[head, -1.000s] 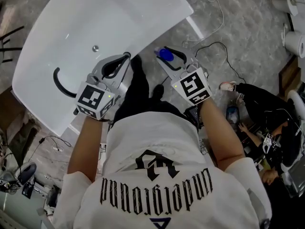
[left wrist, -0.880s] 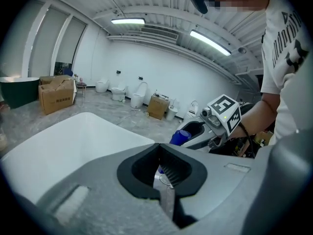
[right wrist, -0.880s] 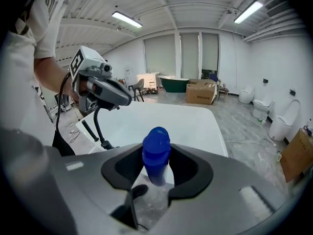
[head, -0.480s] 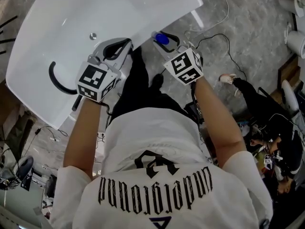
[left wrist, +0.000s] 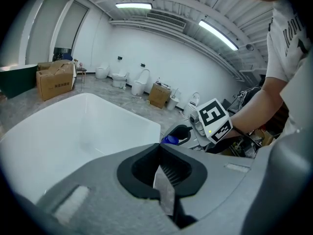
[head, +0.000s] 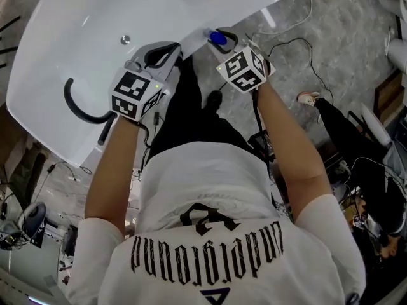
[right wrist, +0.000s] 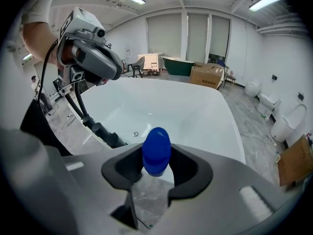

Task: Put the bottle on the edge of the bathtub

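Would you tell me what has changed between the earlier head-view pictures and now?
Both grippers moved up the picture along the bathtub's near rim. The right gripper carried the blue-capped bottle close beside it, and the left gripper advanced over the rim. Unchanged: the right gripper grips the bottle, the left gripper is shut and empty; nothing was released.

- The clear plastic bottle with a blue cap (head: 219, 40) shows only its cap in the head view; the right gripper (head: 216, 35) covers its body.
- The white bathtub (head: 82, 37) runs off that view's top edge.
- The black curved hose (head: 77, 108) in the bathtub passes out of sight under the left gripper (head: 165, 49).
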`<action>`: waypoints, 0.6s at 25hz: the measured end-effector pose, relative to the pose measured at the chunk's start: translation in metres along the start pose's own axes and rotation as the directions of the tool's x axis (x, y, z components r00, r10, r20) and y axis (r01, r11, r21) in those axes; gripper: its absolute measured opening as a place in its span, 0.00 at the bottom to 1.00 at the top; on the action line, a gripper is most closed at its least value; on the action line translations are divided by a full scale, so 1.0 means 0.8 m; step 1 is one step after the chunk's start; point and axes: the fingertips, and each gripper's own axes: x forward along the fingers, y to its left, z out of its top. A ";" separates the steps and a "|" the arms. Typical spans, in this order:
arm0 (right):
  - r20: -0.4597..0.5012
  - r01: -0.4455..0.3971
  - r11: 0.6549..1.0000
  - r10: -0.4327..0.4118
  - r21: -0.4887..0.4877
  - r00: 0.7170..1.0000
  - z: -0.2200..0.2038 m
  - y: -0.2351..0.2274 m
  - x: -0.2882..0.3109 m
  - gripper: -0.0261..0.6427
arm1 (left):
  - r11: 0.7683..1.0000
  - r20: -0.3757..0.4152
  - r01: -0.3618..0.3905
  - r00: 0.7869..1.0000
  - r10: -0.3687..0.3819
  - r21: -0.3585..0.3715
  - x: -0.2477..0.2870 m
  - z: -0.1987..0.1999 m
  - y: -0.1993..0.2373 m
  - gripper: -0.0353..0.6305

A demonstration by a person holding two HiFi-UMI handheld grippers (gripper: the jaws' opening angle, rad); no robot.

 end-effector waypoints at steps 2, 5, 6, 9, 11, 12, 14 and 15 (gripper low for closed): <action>-0.007 0.003 1.000 -0.003 -0.003 1.000 -0.001 0.003 0.002 0.27 | 1.000 -0.004 0.002 1.000 -0.002 -0.003 -0.002 -0.003 -0.001 0.06; -0.012 0.009 1.000 -0.009 -0.008 1.000 -0.005 -0.001 0.005 0.27 | 1.000 -0.005 0.005 1.000 -0.005 -0.004 0.003 -0.003 -0.002 0.06; -0.014 0.012 1.000 -0.012 -0.010 1.000 -0.006 -0.002 0.006 0.27 | 1.000 -0.005 0.007 1.000 -0.007 -0.005 0.003 -0.003 -0.003 0.06; -0.019 0.018 1.000 -0.018 -0.013 1.000 -0.009 -0.002 0.007 0.26 | 1.000 -0.008 0.009 1.000 -0.009 -0.010 0.003 -0.005 -0.005 0.06; -0.018 0.022 1.000 -0.022 -0.010 1.000 -0.010 -0.003 0.008 0.26 | 1.000 -0.009 0.010 1.000 -0.010 -0.013 0.005 -0.005 -0.006 0.06; -0.017 0.022 1.000 -0.022 -0.010 1.000 -0.010 -0.002 0.008 0.26 | 1.000 -0.010 0.011 1.000 -0.011 -0.015 0.004 -0.006 -0.007 0.06; -0.015 0.021 1.000 -0.021 -0.016 1.000 -0.009 0.002 0.008 0.26 | 1.000 -0.013 0.013 1.000 -0.013 -0.016 0.002 -0.009 -0.008 0.06; -0.013 0.022 1.000 -0.022 -0.018 1.000 -0.008 0.003 0.009 0.26 | 1.000 -0.014 0.013 1.000 -0.013 -0.016 0.002 -0.010 -0.008 0.06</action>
